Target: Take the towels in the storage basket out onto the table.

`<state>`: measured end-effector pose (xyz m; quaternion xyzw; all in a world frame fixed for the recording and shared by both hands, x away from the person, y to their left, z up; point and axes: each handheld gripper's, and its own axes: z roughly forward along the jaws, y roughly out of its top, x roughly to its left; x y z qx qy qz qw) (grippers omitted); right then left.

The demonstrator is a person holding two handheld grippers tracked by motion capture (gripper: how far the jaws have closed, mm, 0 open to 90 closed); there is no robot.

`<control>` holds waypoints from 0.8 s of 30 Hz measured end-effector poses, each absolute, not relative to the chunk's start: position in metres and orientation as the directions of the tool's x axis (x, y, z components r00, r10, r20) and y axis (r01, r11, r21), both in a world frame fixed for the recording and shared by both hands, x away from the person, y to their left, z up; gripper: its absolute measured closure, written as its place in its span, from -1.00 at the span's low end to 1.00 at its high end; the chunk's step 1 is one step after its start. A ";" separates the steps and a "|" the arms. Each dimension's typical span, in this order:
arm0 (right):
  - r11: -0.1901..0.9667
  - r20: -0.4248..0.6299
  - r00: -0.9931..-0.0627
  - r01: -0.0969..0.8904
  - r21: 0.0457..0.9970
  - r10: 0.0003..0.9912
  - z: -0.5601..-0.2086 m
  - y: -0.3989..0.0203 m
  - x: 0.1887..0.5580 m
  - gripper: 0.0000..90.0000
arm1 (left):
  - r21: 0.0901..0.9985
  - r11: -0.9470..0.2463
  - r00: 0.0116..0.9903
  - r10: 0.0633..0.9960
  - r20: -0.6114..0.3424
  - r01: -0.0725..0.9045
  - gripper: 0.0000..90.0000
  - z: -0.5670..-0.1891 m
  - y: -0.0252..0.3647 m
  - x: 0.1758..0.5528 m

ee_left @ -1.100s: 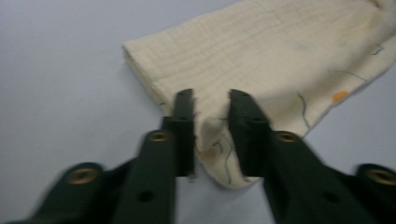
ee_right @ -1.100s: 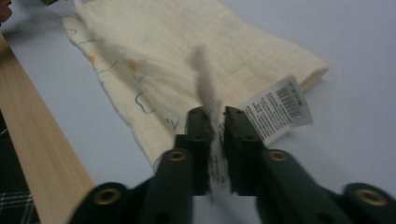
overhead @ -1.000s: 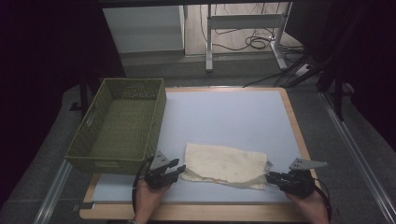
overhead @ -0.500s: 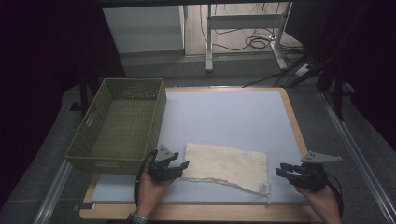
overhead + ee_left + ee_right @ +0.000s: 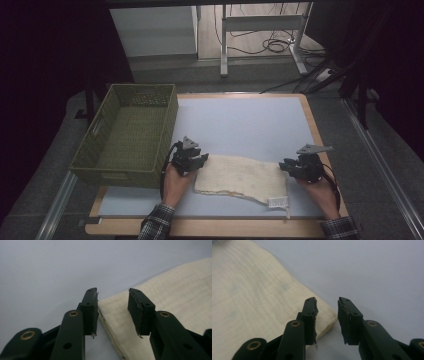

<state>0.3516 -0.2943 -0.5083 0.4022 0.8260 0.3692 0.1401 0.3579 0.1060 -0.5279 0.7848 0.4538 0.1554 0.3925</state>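
A cream cloth [image 5: 240, 177] lies flat on the pale blue table top [image 5: 250, 120], near the front edge. My left gripper [image 5: 201, 161] is at the cloth's far left corner. In the left gripper view the cloth [image 5: 175, 290] reaches in between the jaws, and the left gripper [image 5: 112, 293] is open; its jaws have just been closing and the pads stand clear of the fabric. My right gripper [image 5: 285, 166] is at the far right corner. There the cloth [image 5: 249, 290] ends between the jaws of the right gripper [image 5: 327, 301], which is open and has just narrowed slightly.
A green woven basket [image 5: 125, 172] stands on the left of the table, close beside my left hand. The table's wooden rim [image 5: 320, 150] runs just right of my right hand. Beyond the table are metal stand legs and cables on the floor.
Both hands slid away from the person along the cloth's side edges to its far corners. The cloth's near right corner, with a small label, now juts toward the front edge.
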 end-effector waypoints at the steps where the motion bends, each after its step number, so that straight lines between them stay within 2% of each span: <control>1: 0.416 0.056 -0.638 0.563 0.714 0.768 -0.512 -0.293 0.353 0.49 | 0.756 -0.282 0.536 0.838 -0.106 0.590 0.25 -0.529 0.106 0.359; 2: 0.428 0.051 -0.640 0.568 0.703 0.767 -0.515 -0.291 0.354 0.57 | 0.753 -0.280 0.535 0.837 -0.112 0.595 0.24 -0.532 0.106 0.361; 3: 0.440 0.026 -0.635 0.564 0.699 0.772 -0.518 -0.290 0.353 0.79 | 0.749 -0.281 0.535 0.837 -0.115 0.600 0.24 -0.533 0.106 0.362; 5: 0.446 0.010 -0.637 0.551 0.705 0.771 -0.517 -0.290 0.352 0.94 | 0.739 -0.287 0.528 0.842 -0.109 0.609 0.25 -0.537 0.107 0.363; 9: 0.453 -0.034 -0.627 0.523 0.722 0.778 -0.511 -0.290 0.359 0.96 | 0.736 -0.279 0.537 0.833 -0.134 0.617 0.33 -0.542 0.108 0.366; 15: 0.436 -0.035 -0.610 0.524 0.731 0.792 -0.507 -0.288 0.387 0.96 | 0.743 -0.301 0.583 0.799 -0.146 0.598 0.73 -0.541 0.106 0.363; 21: 0.427 -0.048 -0.587 0.528 0.735 0.808 -0.509 -0.283 0.415 0.96 | 0.770 -0.299 0.600 0.789 -0.133 0.564 0.84 -0.534 0.108 0.340; 24: 0.433 -0.037 -0.591 0.545 0.718 0.806 -0.512 -0.279 0.425 0.96 | 0.773 -0.327 0.602 0.794 -0.087 0.543 0.77 -0.533 0.107 0.333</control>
